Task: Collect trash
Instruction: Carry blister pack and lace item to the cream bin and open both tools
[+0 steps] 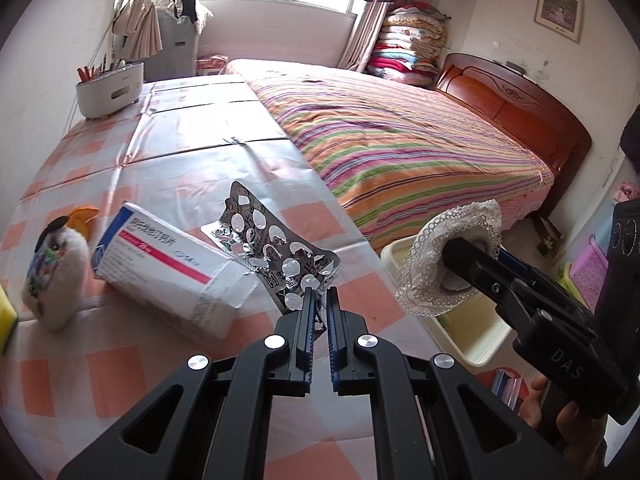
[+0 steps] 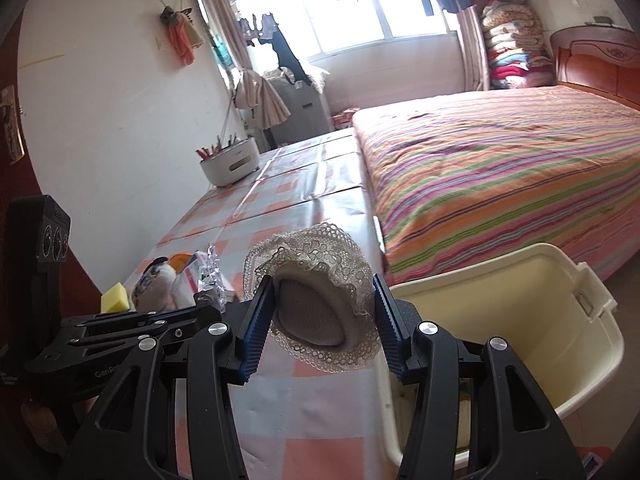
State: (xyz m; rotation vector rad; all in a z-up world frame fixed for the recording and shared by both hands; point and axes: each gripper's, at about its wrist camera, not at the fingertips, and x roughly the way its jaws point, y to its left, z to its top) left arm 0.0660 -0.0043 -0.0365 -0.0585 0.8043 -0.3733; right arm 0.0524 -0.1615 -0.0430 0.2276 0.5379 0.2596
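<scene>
Left wrist view first: the left gripper [image 1: 319, 295] has its fingers pinched narrow on a used silver foil blister pack [image 1: 276, 248], lifted at the worktop [image 1: 192, 136] edge beside a white and red medicine box [image 1: 168, 268]. Just right, the right gripper [image 2: 322, 308] clamps a round grey pad edged in cream lace [image 2: 316, 300], hanging near the rim of the cream plastic bin [image 2: 560, 320]. Both pieces look carried; next, I'd say, each must travel over the bin's mouth before the fingers part.
</scene>
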